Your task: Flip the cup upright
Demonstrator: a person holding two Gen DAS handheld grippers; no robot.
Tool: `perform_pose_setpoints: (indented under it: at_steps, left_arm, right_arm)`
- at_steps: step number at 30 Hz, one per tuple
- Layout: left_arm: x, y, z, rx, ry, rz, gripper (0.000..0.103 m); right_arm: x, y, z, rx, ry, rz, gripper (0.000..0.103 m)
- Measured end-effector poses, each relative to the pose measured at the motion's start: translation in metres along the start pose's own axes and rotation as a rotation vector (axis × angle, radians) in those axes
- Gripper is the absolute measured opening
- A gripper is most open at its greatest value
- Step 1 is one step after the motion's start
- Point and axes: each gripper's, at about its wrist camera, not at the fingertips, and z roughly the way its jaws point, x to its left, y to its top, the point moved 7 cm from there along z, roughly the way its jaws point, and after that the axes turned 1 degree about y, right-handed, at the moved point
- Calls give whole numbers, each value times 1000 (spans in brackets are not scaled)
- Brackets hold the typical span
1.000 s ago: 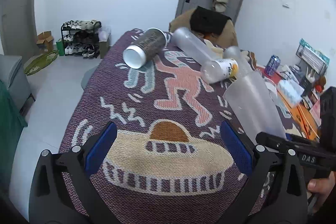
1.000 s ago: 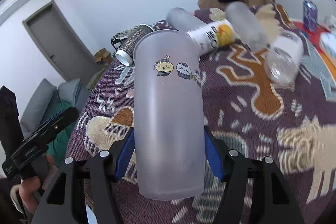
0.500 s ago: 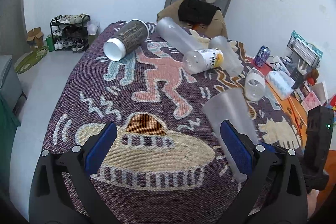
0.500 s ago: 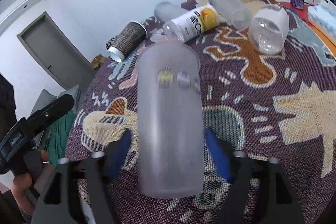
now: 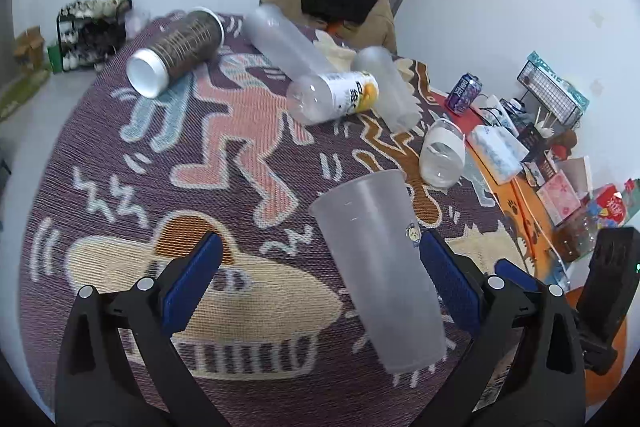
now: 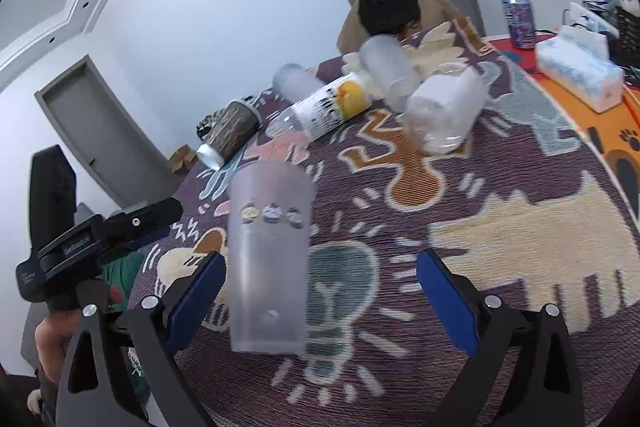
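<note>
Frosted cup (image 6: 270, 259) stands upright on the patterned cloth (image 6: 500, 227) of the worktop, mouth up, cartoon stickers on its side; slightly blurred in the right wrist view. In the left wrist view the cup (image 5: 378, 267) shows wide rim up, narrow base down on the cloth (image 5: 200, 155). Right claw (image 6: 320, 291) is apart now — half a second ago its blue pads sat close on both sides of the cup, a second ago it was clamped on the cup with the cup held up off the cloth. The left pad (image 6: 196, 291) is just beside the cup wall; cannot tell if touching. The right pad is well apart from it. Left claw (image 5: 320, 279) is apart, same as before, holding nothing; the cup stands near its right finger.

Further back lie a brown paper cup (image 5: 176, 51), a labelled clear bottle (image 5: 332, 99), two frosted tumblers (image 5: 280, 43) and a clear plastic cup (image 5: 442, 159), all on their sides — unchanged from the earlier frames. Tissue box (image 6: 576, 75) and purple can (image 6: 518, 15) sit at the right edge.
</note>
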Motion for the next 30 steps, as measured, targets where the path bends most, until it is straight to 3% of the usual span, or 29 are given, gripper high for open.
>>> perform_pose_setpoints:
  at_steps: [11,23,26,30]
  left_arm:
    - [-21,0,44,124,-105,-36,98]
    - [-24,2,94,278,-170,-117,97]
    - [-24,-1,102,317,-183,-134,84]
    - [-26,1,99,306,-193,-133,80]
  right_arm:
    - [-41,-5,-15,-29,-57,38,95]
    - [-69,-7,-24,-44,-86,89,95]
    - [-70,-7,-25,-44,-86,89,95]
    - [-70,-7,-26,-43,-85,92,95]
